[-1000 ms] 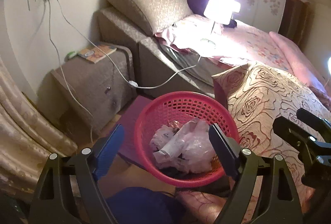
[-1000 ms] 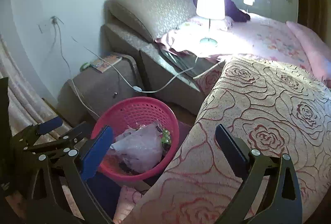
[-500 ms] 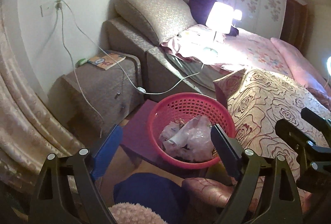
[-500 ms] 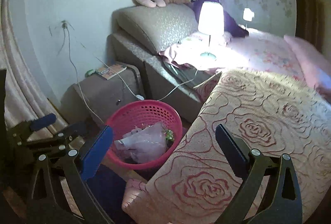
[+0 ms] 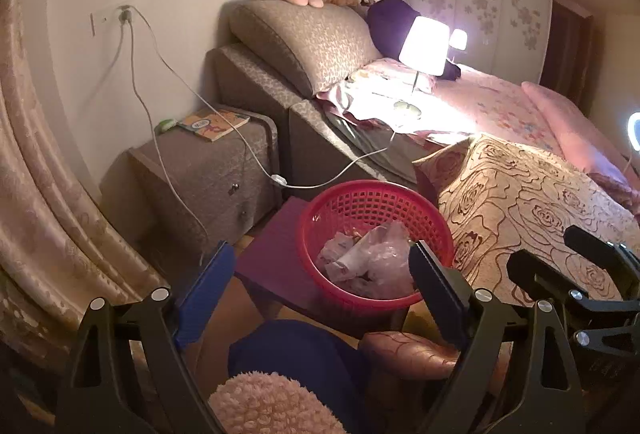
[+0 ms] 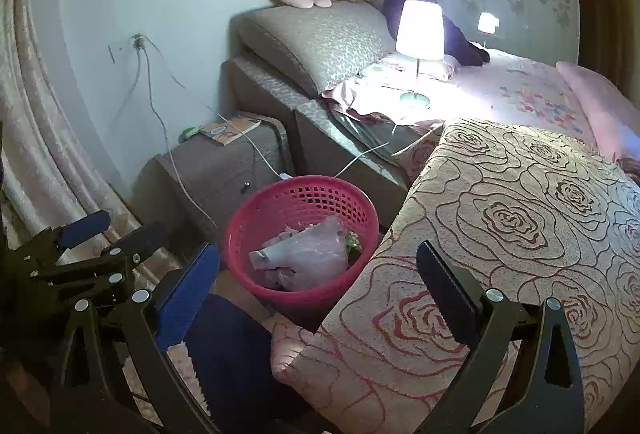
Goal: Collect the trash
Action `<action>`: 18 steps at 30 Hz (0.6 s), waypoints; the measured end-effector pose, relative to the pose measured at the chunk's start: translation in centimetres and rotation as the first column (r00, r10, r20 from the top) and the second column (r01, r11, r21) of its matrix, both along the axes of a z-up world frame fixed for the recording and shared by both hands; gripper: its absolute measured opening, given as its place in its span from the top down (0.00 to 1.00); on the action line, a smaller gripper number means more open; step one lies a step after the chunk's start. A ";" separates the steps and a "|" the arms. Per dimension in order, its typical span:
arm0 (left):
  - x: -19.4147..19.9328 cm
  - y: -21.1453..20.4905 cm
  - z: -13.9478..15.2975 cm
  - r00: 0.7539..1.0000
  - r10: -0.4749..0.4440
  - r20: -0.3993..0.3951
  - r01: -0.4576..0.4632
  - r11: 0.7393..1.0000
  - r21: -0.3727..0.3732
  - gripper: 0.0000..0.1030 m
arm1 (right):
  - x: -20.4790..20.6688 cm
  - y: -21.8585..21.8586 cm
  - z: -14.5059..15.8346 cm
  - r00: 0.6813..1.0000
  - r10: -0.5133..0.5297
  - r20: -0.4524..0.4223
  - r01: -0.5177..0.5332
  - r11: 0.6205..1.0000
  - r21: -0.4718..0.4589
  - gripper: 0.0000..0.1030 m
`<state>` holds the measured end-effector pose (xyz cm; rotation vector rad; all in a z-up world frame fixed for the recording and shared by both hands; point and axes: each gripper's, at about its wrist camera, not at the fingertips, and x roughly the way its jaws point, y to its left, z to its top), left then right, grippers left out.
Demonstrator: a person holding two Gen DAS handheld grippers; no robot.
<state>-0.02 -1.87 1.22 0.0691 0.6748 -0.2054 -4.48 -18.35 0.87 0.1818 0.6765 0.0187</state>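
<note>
Both tongs, left [image 5: 320, 286] and right [image 6: 316, 286], gape empty above the red basket [image 5: 400, 193] of trash [image 5: 368, 258]; next likely seeking more litter.

Red basket [image 6: 256, 218] of trash [image 6: 308, 254], rose-patterned quilt [image 6: 520, 218], lit lamp [image 6: 420, 29]

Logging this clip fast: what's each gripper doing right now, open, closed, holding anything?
Left gripper: open, jaws wide apart, holding nothing.
Right gripper: open, jaws wide apart, holding nothing.
</note>
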 end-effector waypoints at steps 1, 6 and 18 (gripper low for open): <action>0.0 0.0 0.0 1.000 0.001 -0.001 -0.001 1.000 -0.001 0.17 | 0.0 0.0 0.0 1.000 -0.002 0.001 0.002 1.000 -0.004 0.07; 0.0 0.2 0.0 1.000 0.010 -0.008 -0.010 1.000 -0.004 0.17 | 0.0 -0.3 -0.3 1.000 -0.019 -0.010 0.018 1.000 -0.014 0.07; -0.3 -0.3 -0.5 1.000 -0.003 -0.010 0.003 1.000 0.026 0.17 | -0.2 -0.4 -1.0 1.000 -0.021 -0.023 0.021 1.000 -0.005 0.07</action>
